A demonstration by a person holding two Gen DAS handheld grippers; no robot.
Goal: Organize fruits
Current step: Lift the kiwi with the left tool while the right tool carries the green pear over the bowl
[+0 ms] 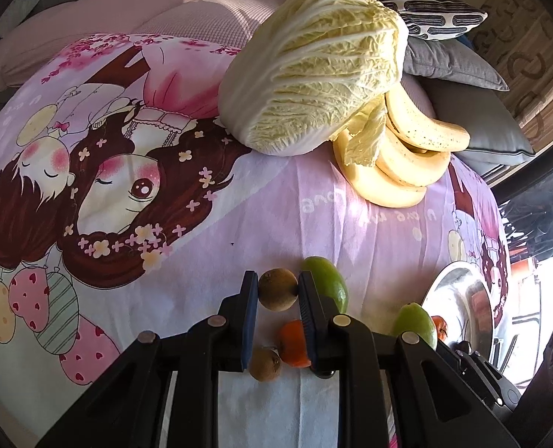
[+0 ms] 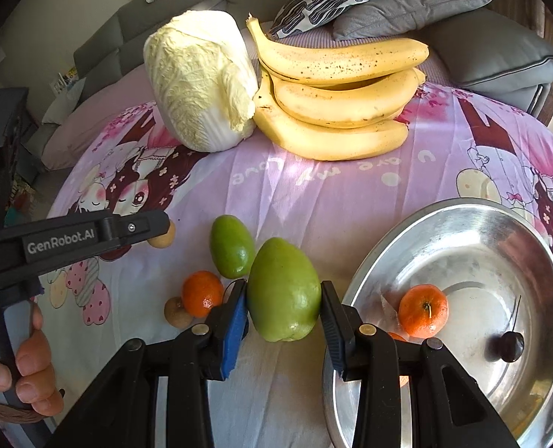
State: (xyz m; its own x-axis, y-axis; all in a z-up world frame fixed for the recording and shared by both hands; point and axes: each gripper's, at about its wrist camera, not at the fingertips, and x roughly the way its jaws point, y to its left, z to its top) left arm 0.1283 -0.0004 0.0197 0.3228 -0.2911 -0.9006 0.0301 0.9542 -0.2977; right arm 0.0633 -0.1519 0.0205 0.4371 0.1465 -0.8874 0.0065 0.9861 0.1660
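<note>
Jaws of left gripper (image 1: 277, 291) clamped on a small brown fruit (image 1: 277, 289); jaws of right gripper (image 2: 284, 296) clamped on a green mango (image 2: 284, 289), just left of the steel bowl (image 2: 444, 224). Bowl holds a tangerine (image 2: 422, 310) and a dark cherry (image 2: 506, 346). Left of bowl on the table (image 2: 332, 194): second green mango (image 2: 231, 246), loose tangerine (image 2: 202, 293) touching another small brown fruit (image 2: 175, 311). Beyond bowl, at table's far edge: banana bunch (image 2: 336, 100) touching a napa cabbage (image 2: 198, 78). Cushions (image 2: 425, 3) behind them. A hand (image 2: 19, 369) grips the left gripper's handle.
</note>
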